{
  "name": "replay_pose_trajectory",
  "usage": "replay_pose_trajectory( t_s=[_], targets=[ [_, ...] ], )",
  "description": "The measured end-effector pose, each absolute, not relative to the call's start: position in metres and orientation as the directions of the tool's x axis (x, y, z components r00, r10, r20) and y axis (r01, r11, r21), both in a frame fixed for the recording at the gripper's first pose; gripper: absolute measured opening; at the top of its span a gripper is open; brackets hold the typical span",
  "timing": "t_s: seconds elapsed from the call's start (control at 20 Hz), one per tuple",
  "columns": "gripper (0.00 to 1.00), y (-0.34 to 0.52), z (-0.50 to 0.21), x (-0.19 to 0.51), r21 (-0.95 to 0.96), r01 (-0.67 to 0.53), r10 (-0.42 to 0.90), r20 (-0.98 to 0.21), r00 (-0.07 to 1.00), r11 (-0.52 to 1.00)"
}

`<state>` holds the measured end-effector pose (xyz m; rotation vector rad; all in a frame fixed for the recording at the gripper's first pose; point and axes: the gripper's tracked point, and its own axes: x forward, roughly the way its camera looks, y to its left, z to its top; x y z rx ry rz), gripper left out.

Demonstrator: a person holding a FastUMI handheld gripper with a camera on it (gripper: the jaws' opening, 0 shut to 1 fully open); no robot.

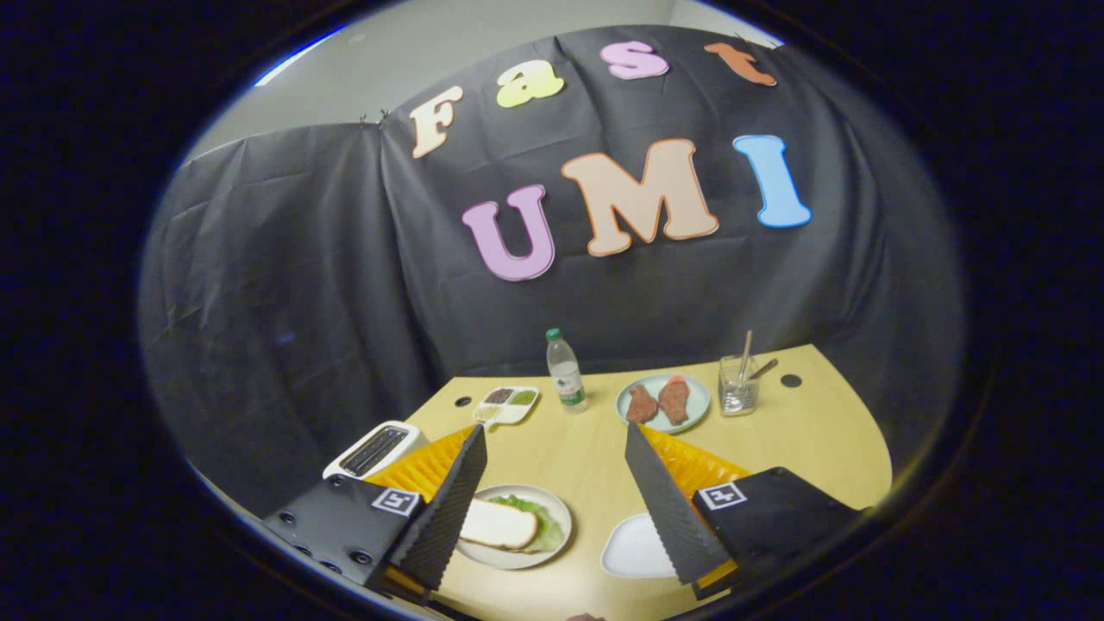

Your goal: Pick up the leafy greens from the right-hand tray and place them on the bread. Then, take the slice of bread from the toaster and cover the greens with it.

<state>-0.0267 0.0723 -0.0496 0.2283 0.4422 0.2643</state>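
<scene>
The gripper (pixel 552 492) hangs wide open, holding nothing. At its seven o'clock, a light, soft bread slice (pixel 498 524) covers the limp lettuce (pixel 539 522); any regrasp belongs on the crust edges.

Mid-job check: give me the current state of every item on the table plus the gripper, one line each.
gripper: open, fingers spread apart, holding nothing.
bread slice: lying on the greens, on the plate.
leafy greens: under the bread slice, edges showing.
plate: between the fingers, carrying the sandwich.
white tray: by the right finger, no greens on it.
toaster: slots look empty.
water bottle: upright, capped.
glass: upright, utensils inside.
</scene>
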Motion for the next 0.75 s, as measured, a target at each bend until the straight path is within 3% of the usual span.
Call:
replay_pose_trajectory(
  t_s=[0.5, 0.75],
  targets=[
    [1.00, 0.024, 0.017, -0.029, 0.147, -0.097, 0.119, -0.143, 0.983, 0.984],
    [1.00, 0.011, 0.026, -0.035, 0.104, -0.059, 0.071, -0.116, 0.991, 0.993]
  ],
)
